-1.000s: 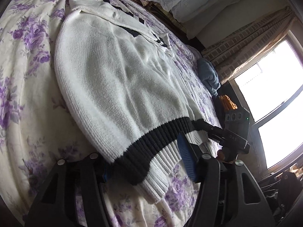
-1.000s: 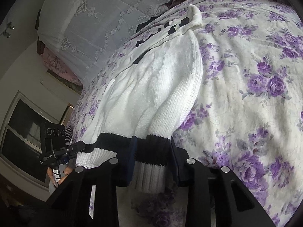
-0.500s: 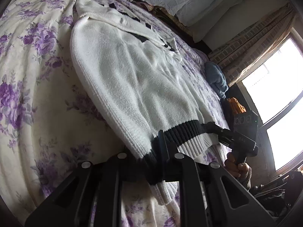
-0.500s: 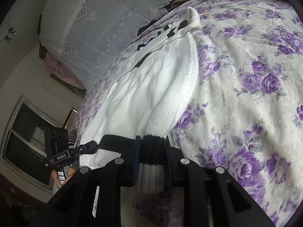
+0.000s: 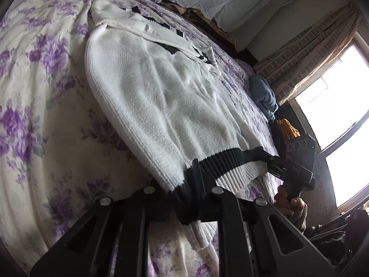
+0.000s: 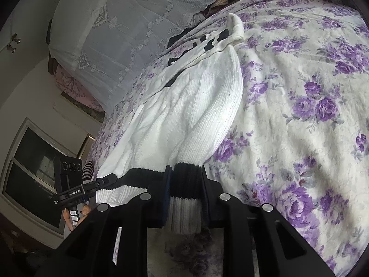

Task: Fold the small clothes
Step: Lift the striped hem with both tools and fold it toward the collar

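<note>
A white knit sweater (image 5: 161, 97) with a black band and a white ribbed edge at its hem lies lengthwise on the floral bedspread (image 5: 34, 115), collar at the far end. My left gripper (image 5: 192, 184) is shut on the left corner of the hem, with the black band pinched between its pads. My right gripper (image 6: 184, 180) is shut on the other hem corner, the bunched black band and ribbing (image 6: 184, 214) between its fingers. Each gripper shows in the other's view: the right gripper (image 5: 272, 160) and the left gripper (image 6: 108, 180) both bite the stretched hem.
A blue cloth (image 5: 263, 97) lies at the bed's far right edge, with an orange item (image 5: 287, 127) beyond it by the bright window (image 5: 334, 115). Lace-covered pillows (image 6: 129, 34) line the head of the bed. A hand (image 5: 288, 200) grips the right handle.
The left gripper, open around the hem a second ago, has shut on the black band. The right gripper's jaws have tightened slightly on their corner. The hem now hangs taut between the two.
</note>
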A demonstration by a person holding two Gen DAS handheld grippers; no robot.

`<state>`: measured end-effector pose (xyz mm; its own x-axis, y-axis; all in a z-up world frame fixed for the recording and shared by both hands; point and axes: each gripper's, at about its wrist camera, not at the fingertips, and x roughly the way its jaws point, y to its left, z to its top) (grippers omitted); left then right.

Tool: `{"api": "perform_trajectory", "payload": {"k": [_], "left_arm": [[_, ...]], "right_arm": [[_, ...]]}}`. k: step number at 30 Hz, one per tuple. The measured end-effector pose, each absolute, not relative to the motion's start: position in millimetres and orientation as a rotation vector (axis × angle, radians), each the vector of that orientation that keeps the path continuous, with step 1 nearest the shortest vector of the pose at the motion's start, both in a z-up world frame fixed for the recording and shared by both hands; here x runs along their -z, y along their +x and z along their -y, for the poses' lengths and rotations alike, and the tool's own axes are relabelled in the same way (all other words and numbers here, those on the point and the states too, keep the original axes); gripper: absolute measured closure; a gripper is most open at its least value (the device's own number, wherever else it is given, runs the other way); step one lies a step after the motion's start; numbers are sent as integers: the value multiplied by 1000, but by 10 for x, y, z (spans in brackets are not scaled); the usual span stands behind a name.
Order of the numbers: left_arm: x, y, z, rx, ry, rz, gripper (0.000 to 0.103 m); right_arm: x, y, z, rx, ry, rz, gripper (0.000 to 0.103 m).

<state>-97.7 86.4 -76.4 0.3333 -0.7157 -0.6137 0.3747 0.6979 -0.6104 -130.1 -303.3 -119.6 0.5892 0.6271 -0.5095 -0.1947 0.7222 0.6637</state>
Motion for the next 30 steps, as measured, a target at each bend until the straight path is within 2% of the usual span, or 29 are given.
{"api": "perform_trajectory", "payload": {"k": [11,30], "left_arm": [[434,-735,-881,739,-333,-972,89],[220,-181,-776,675,-269,-957,89]], "right_arm": [[808,-1118,2999,-540,553,-752,80],[526,-486,2952,-529,487,-762,80]]}}
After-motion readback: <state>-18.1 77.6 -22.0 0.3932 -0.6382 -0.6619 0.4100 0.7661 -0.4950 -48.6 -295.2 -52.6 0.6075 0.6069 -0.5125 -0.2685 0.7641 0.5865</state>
